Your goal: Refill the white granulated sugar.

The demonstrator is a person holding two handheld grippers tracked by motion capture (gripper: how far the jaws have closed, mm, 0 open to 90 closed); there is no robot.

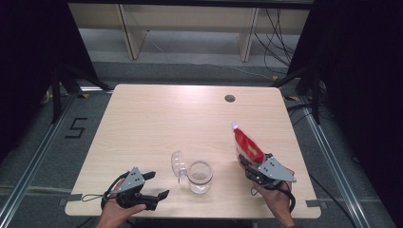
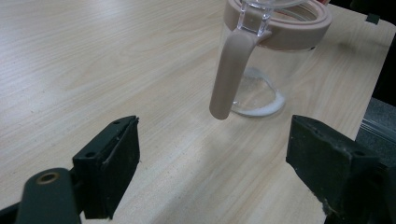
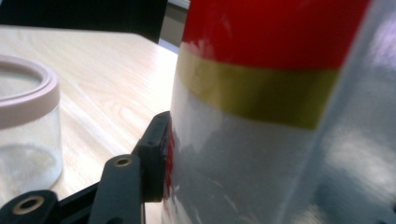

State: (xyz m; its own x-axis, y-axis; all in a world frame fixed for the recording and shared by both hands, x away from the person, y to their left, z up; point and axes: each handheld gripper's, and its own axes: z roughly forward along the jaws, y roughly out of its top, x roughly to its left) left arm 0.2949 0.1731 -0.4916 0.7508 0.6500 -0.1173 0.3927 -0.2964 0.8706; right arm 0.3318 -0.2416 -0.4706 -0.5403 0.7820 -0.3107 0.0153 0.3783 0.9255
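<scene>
- left gripper (image 1: pixel 151 185) sits at the near left table (image 1: pixel 142 123) edge, jaws wide, nothing between them, aimed at the jar (image 1: pixel 199 176).
- jar stands upright near the front edge, between the two grippers, just right of the left one; lid (image 1: pixel 178 164) flipped open and standing up on its left side, mouth clear.
- right gripper (image 1: pixel 247 164) is clamped on the bag's (image 1: pixel 247 145) lower end, at the near right.
- bag is red with a yellow band, white top. long axis tilts up and away, top pointing far-left.
- key relation: jar mouth lies left of the bag and slightly nearer. my read: right hand must carry the bag left and tip its top over the mouth.
- far: grommet (image 1: pixel 230 98).
</scene>
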